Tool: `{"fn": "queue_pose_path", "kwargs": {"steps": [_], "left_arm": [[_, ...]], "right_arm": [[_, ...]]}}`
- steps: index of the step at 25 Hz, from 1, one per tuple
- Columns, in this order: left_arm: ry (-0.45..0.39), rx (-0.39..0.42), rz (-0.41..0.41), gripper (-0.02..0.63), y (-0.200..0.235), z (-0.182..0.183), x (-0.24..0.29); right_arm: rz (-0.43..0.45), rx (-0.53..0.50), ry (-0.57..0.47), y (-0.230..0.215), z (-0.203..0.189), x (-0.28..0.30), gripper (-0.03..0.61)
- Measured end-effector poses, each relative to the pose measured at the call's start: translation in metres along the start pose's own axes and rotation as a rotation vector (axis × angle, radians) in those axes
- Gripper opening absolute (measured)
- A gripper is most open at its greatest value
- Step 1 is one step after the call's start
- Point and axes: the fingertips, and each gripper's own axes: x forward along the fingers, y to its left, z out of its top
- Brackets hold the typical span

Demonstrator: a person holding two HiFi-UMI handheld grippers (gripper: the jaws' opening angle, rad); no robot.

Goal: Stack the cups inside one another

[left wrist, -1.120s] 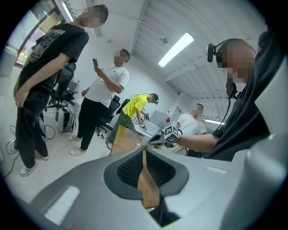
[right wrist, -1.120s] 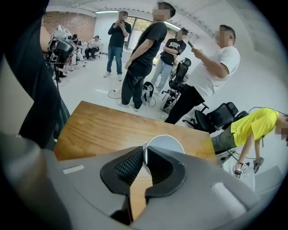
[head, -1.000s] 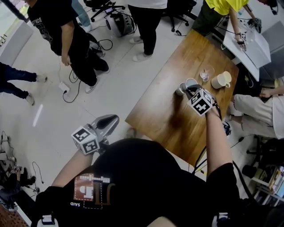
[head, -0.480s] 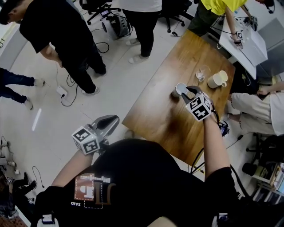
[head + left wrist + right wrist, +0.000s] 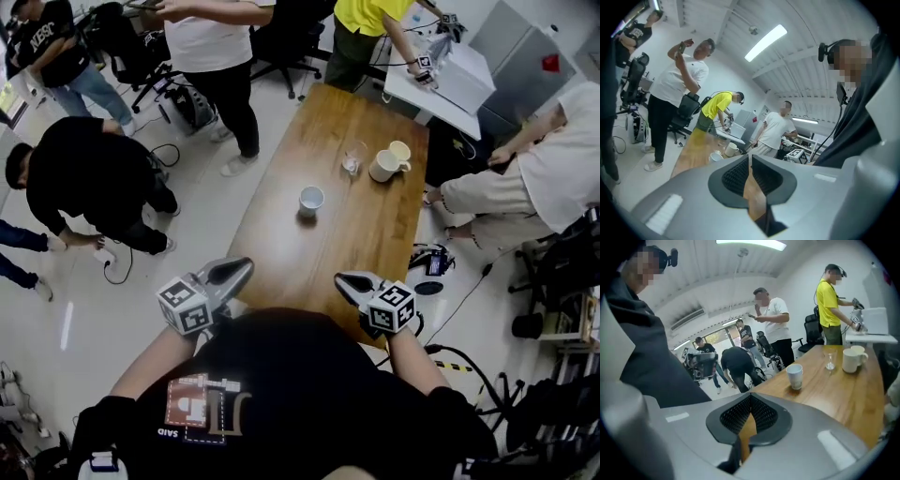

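Left gripper view alone shows left gripper (image 5: 748, 156) closed, empty.

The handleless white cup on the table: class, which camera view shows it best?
The right gripper view: the cup stands upright there, side on, whole and largest. The head view shows it small, from above. The left gripper view shows only its top, with the rest hidden.

A shared lab or open-plan office: rolling office chairs (image 5: 281, 42) at twelve o'clock, a white workbench (image 5: 448, 80) with gear at one, ceiling strip lights (image 5: 765, 43), and several people standing around a long wooden table (image 5: 347, 234) on pale flooring
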Motion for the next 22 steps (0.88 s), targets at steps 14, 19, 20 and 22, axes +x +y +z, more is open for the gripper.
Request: {"fn": "queue_pose_path", "kwargs": {"steps": [14,19,20,22], "left_arm": [[0.09,0.036,-0.009,0.023,-0.107,-0.06,0.037],[0.055,0.035,-0.001,0.023,-0.115,-0.056,0.007],[0.05,0.041,-0.01,0.023,-0.116,-0.056,-0.001],[0.036,0.059,-0.021,0.023,-0.113,-0.055,-0.021]], "right_arm": [[0.003,0.11,-0.215,-0.022,-0.061,-0.13,0.014],[0.025,0.046,-0.229,0.014,-0.047,-0.119,0.014],[0.017,0.03,-0.23,0.021,-0.044,-0.116,0.014],[-0.012,0.004,-0.233,0.033,-0.039,-0.112,0.014]]}}
